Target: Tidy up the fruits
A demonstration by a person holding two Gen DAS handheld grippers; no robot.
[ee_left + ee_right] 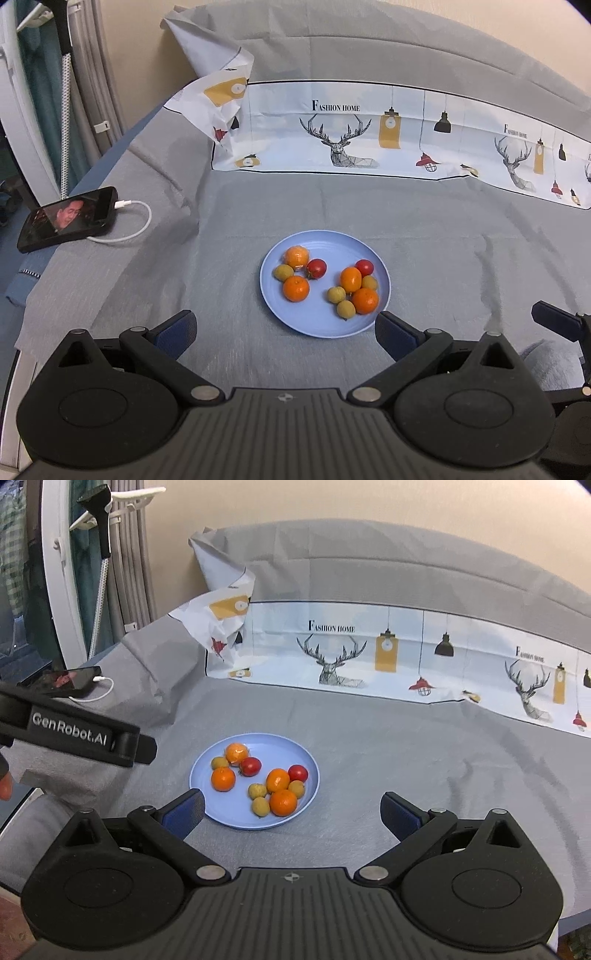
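Both claws, left claw [286,330] and right claw [291,812], gape empty at frame bottom. Fruits [325,282] mixed on blue plate [317,328], centre frame. Stage unclear: gathered already, or awaiting sorting.

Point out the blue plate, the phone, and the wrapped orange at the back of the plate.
blue plate [295,325]: left wrist view, on the bare front rim.
phone [68,219]: left wrist view, middle of the lit screen.
wrapped orange [236,753]: right wrist view, centre of its top surface.
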